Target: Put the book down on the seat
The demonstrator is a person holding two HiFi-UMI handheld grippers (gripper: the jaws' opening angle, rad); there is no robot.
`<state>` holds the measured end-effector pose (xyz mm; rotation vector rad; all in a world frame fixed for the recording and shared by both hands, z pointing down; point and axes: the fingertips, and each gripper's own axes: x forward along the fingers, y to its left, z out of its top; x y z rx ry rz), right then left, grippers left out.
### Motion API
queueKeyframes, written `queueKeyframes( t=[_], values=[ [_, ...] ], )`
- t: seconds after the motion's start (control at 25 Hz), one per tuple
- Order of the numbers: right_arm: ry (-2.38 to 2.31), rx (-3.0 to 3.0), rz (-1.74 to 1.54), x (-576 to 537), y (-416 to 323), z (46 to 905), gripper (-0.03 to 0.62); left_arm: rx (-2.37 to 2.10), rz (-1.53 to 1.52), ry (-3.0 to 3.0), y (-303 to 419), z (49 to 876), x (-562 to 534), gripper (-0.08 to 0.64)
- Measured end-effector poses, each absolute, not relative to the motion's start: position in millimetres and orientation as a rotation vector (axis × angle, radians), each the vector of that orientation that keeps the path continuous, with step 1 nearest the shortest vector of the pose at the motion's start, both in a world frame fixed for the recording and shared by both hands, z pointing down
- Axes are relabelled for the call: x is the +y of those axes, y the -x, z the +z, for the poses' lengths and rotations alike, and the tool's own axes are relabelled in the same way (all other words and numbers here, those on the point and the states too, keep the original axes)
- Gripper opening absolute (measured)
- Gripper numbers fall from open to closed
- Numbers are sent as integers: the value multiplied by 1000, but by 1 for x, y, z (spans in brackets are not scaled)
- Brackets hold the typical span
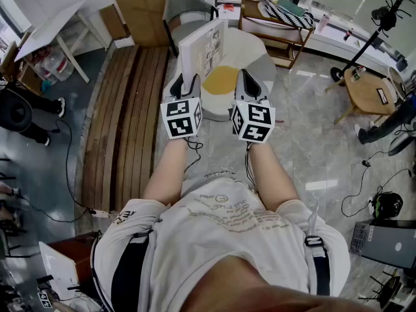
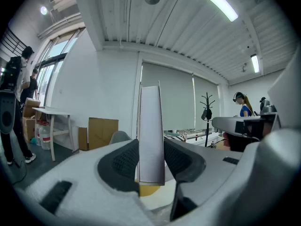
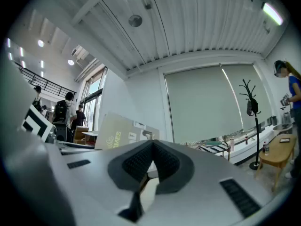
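**Head view: book (image 1: 203,49) upright in your left claw (image 1: 186,83), at the seat (image 1: 246,49)**

Left gripper view gives you the book edge-on. It stands upright between the two dark pads (image 2: 123,161), which press on its two covers. The claw is wide, but only as wide as the book is thick. A yellow patch of the seat shows below the book's lower edge.

From above, the book rises at 12 o'clock of your left claw, over the 9 o'clock side of the round seat. Its printed cover faces 3 o'clock, and it is not lying flat on the seat.

Your right claw (image 1: 251,84) sits just beside the left one, at its 3 o'clock. Its jaws are closed tip to tip with nothing between them, and it is apart from the book.

A grey chair (image 1: 185,8) stands beyond the seat at 12 o'clock. Wooden planks (image 1: 123,129) lie on the floor (image 1: 305,142) at 9 o'clock of your hands.
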<state>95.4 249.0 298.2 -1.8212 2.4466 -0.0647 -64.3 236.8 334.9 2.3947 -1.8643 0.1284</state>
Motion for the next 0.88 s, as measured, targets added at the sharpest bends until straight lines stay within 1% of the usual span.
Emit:
queueKeyframes(
  t=[0.56, 0.88],
  values=[
    [1848, 2447, -95, 258, -72, 314, 26, -1789, 125, -2386, 84, 353, 242, 176],
    [1862, 2457, -70, 258, -25, 317, 26, -1770, 122, -2388, 127, 359, 240, 176]
  ],
)
